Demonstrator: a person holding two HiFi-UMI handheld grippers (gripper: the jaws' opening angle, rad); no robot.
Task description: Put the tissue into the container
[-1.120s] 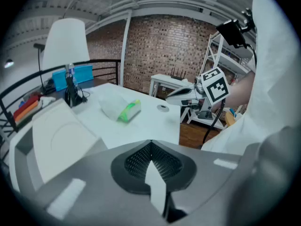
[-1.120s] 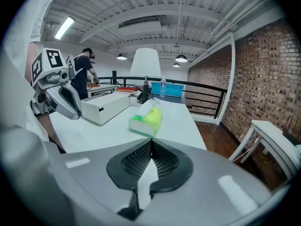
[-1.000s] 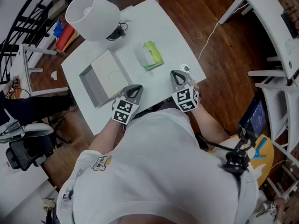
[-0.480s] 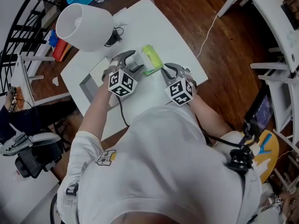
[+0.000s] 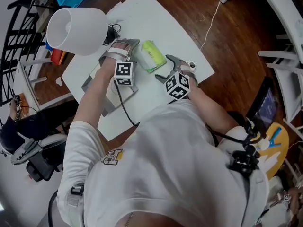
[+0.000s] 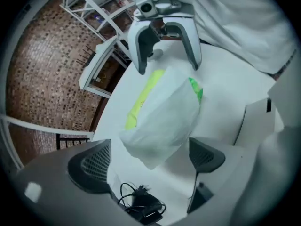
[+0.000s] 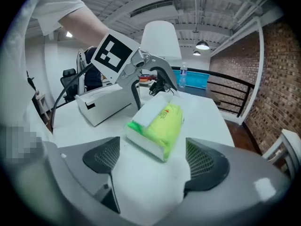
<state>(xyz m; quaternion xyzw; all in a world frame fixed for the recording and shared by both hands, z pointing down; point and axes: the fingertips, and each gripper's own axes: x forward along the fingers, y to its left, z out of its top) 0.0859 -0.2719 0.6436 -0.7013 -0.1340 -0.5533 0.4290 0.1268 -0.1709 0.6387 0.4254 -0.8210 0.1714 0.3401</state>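
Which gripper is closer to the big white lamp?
Left. The left gripper sits beside the lamp; the right gripper is farther off, beyond the tissue pack. Both are opening, neither gripping the pack.

**Counting the things on the white table**

There is one table (image 5: 156,18). One tissue pack (image 5: 150,56) lies between its middle and its right edge. One container (image 7: 101,105) sits by the left edge. One lamp (image 5: 75,30) stands at the far left corner, with one black cable (image 6: 141,206) beside it. There are two grippers, the left gripper (image 5: 123,47) and the right gripper (image 5: 164,68). Both have jaws that are opening and pinch nothing. One bottle (image 7: 182,76) stands past the table's far edge.
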